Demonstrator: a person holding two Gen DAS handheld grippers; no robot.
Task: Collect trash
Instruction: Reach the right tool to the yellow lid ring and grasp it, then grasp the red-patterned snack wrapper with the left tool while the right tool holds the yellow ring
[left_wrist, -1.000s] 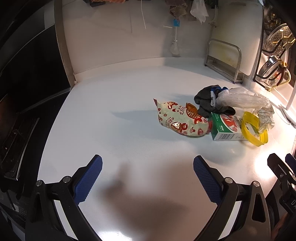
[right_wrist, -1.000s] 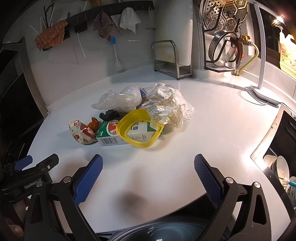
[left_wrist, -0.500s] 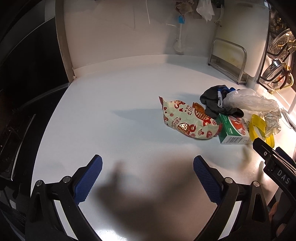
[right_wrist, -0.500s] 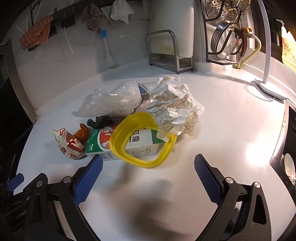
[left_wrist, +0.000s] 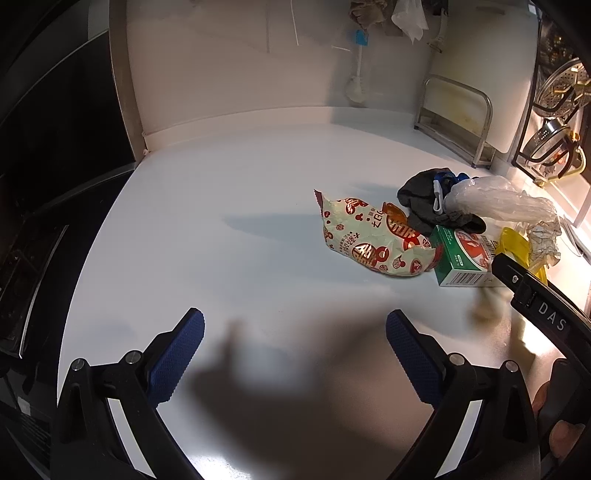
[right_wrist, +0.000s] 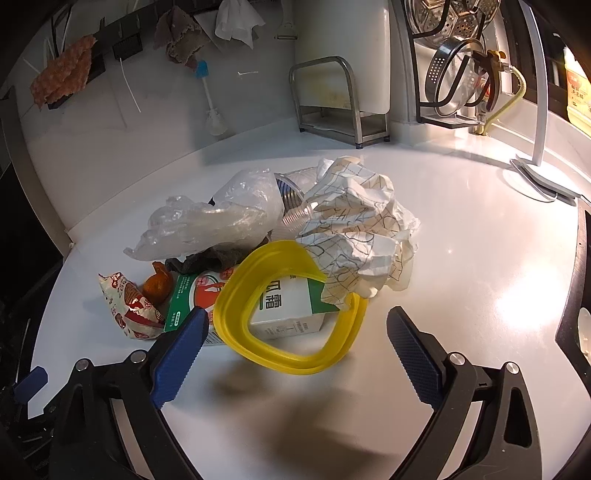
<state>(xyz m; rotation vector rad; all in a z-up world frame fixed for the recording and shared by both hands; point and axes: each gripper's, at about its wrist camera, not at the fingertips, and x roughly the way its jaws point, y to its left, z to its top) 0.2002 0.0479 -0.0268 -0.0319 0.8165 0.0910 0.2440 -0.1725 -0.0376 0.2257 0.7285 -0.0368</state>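
With both pairs of fingers spread and empty, the yellow ring, between the right gripper fingers, is best pinched by its near rim; left gripper idle.

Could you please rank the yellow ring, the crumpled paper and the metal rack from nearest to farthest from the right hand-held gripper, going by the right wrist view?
From the right hand-held gripper:
1. Yellow ring, right in front, leaning on the green carton.
2. Crumpled paper, behind the ring, slightly right.
3. Metal rack, far back against the wall.
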